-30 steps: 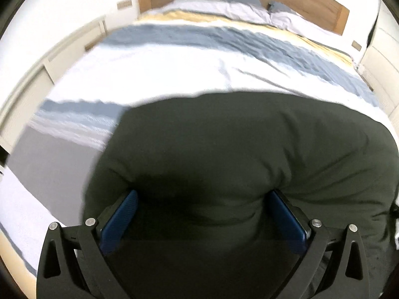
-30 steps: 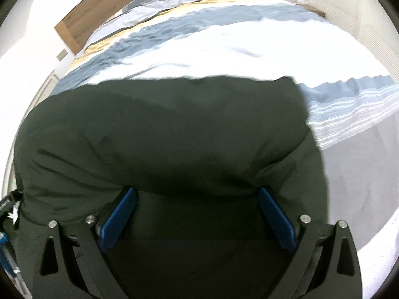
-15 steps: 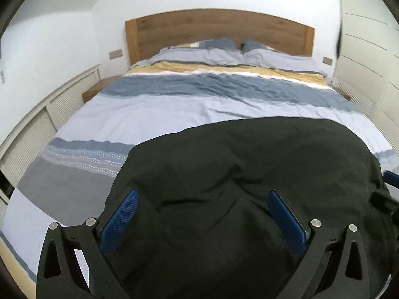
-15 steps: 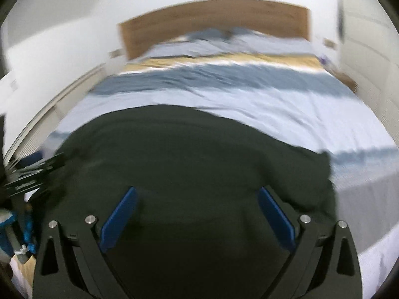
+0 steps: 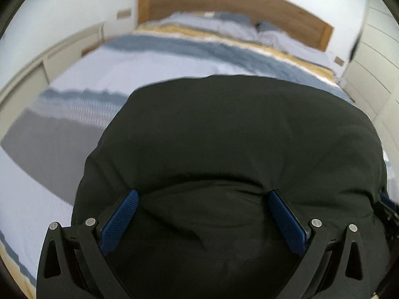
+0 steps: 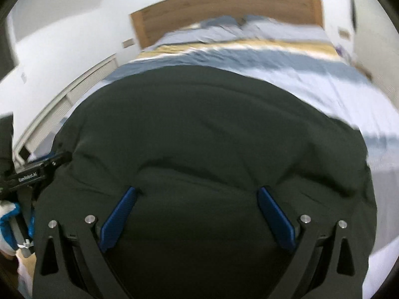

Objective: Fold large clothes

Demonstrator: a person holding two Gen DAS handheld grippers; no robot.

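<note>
Garment (image 5: pixel 237 137), dark green, bunched between wide-spread fingers of left gripper (image 5: pixel 203 196) and right gripper (image 6: pixel 198 193); striped bed (image 5: pixel 149 59) beyond.

Wide bed with striped duvet (image 5: pixel 174 62) in white, blue, yellow and grey bands. Oak-coloured wooden headboard (image 5: pixel 224 0) at far end, against white wall (image 6: pixel 74 12). Two pale pillows (image 6: pixel 224 28) just below headboard. Pale slatted panelling (image 6: pixel 74 87) along left.

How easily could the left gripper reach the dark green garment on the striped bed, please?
Probably easily: the dark green garment already fills the space between the left gripper's wide-open blue fingers, with nothing in front, though actual contact can't be confirmed.
</note>
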